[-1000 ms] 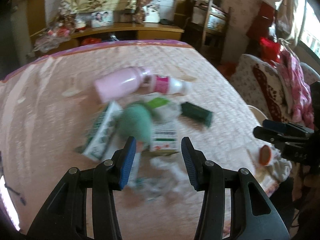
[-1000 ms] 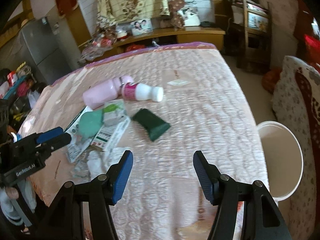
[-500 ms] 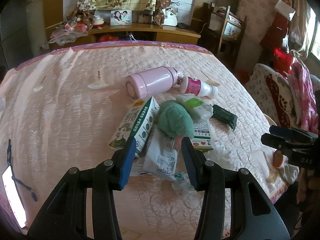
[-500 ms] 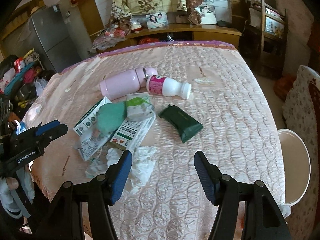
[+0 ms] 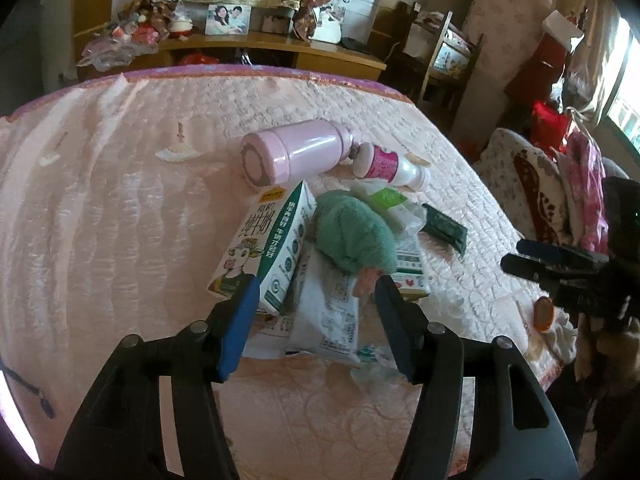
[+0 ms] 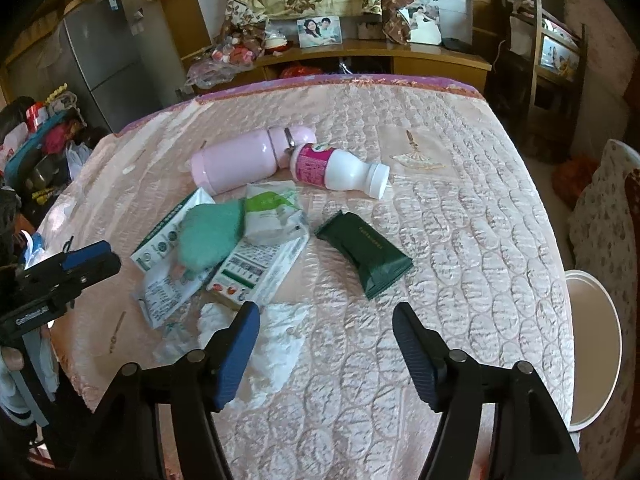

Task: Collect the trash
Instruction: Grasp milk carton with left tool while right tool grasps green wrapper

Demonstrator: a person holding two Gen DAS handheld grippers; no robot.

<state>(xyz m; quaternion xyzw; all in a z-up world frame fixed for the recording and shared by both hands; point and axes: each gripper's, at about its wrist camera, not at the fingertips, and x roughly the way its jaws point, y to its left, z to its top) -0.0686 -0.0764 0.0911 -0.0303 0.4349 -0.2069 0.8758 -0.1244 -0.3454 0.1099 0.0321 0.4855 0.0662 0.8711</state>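
A heap of trash lies on the pink quilted table (image 6: pixel 460 216): a milk carton (image 5: pixel 264 248), a white wrapper (image 5: pixel 328 312), a green cloth (image 5: pixel 352 236), a flat box (image 6: pixel 260 268), crumpled tissue (image 6: pixel 276 344), a dark green pouch (image 6: pixel 364 252) and a white bottle (image 6: pixel 340 170) with a pink label. My left gripper (image 5: pixel 316 312) is open, just before the carton and wrapper. My right gripper (image 6: pixel 326 340) is open, above the table's near edge beside the tissue, near the pouch.
A pink flask (image 6: pixel 244 160) lies against the white bottle. A white bin (image 6: pixel 592 344) stands on the floor past the table's right edge. A shelf with photos (image 6: pixel 320 32) runs behind the table. A fridge (image 6: pixel 100 68) stands at the far left.
My left gripper has swung and closed in on the carton and wrapper. My right gripper has drawn nearer to the tissue and pouch. Both stay open.
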